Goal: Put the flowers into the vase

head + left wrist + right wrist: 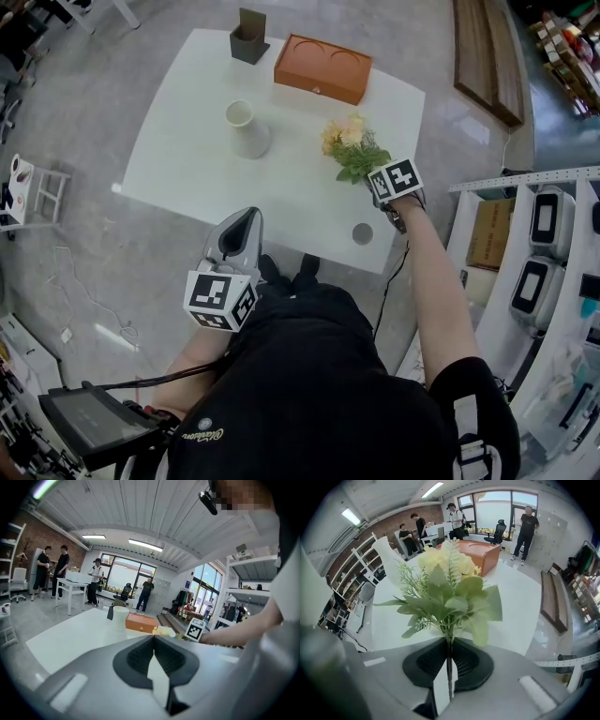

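A white table (187, 159) is seen from above in the head view. A bunch of flowers (352, 145), with pale yellow and peach blooms above green leaves, is found at the table's right part, well apart from the white vase (246, 127), which stands upright and empty nearer the middle. An orange box (322, 67) is set along the far edge, behind the flowers, and a small dark holder (248, 37) is placed just to its left. A small grey disc (363, 233) is seen near the table's near right corner.

The right gripper (448, 644) is held over the table's right side and is pointed steeply down. Its jaws are pinched on the thin green stem of the flowers, which is caught between the ribbed pads (431, 658), while the leaves and blooms are spread out beyond the tips. Whether the bunch is lifted off the table or touches it cannot be told.

The left gripper (153, 638) is kept low, off the near edge of the table, in front of the person's body. Its jaws are pressed together at the tips and nothing is held between them. In the left gripper view, several people are seen standing by another white table far back in the room.
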`<state>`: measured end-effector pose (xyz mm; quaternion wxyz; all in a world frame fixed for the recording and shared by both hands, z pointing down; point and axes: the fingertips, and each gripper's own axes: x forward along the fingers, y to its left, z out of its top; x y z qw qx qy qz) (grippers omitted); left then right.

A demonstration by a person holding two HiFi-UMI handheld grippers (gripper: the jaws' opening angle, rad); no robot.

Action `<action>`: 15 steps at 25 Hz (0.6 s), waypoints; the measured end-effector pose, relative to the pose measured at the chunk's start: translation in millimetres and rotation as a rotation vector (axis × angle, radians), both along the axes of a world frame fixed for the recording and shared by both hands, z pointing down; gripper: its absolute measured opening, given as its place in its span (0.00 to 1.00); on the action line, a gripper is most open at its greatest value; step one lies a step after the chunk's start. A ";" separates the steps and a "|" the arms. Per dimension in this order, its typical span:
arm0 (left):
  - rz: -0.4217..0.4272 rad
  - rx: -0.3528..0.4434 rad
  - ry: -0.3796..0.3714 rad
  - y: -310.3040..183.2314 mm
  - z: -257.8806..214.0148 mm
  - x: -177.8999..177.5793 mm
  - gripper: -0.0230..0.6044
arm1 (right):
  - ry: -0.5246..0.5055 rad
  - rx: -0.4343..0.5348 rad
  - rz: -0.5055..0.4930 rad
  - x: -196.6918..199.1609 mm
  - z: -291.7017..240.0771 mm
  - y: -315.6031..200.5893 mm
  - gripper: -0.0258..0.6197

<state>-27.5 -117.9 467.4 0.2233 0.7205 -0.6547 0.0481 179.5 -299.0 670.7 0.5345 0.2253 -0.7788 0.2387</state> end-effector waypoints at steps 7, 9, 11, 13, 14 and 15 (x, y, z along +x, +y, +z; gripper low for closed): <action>-0.007 0.014 -0.003 2.0 -5.5 -4.0 0.05 | -0.288 0.176 0.131 -23.1 -59.3 -14.3 0.09; -0.009 0.021 -0.004 1.0 -7.6 -3.9 0.05 | -0.381 0.261 0.161 -28.3 -87.3 -19.4 0.09; -0.010 0.029 -0.005 -0.7 -10.7 -3.1 0.05 | -0.482 0.346 0.188 -32.3 -117.3 -21.6 0.09; -0.010 0.039 -0.007 -2.2 -14.6 -2.2 0.05 | -0.578 0.422 0.223 -33.7 -145.5 -20.2 0.09; -0.010 0.043 -0.009 -2.8 -16.4 -1.6 0.05 | -0.614 0.457 0.238 -33.3 -158.1 -18.1 0.09; -0.010 0.048 -0.010 -3.2 -18.2 -1.1 0.05 | -0.642 0.492 0.248 -32.6 -169.6 -15.0 0.09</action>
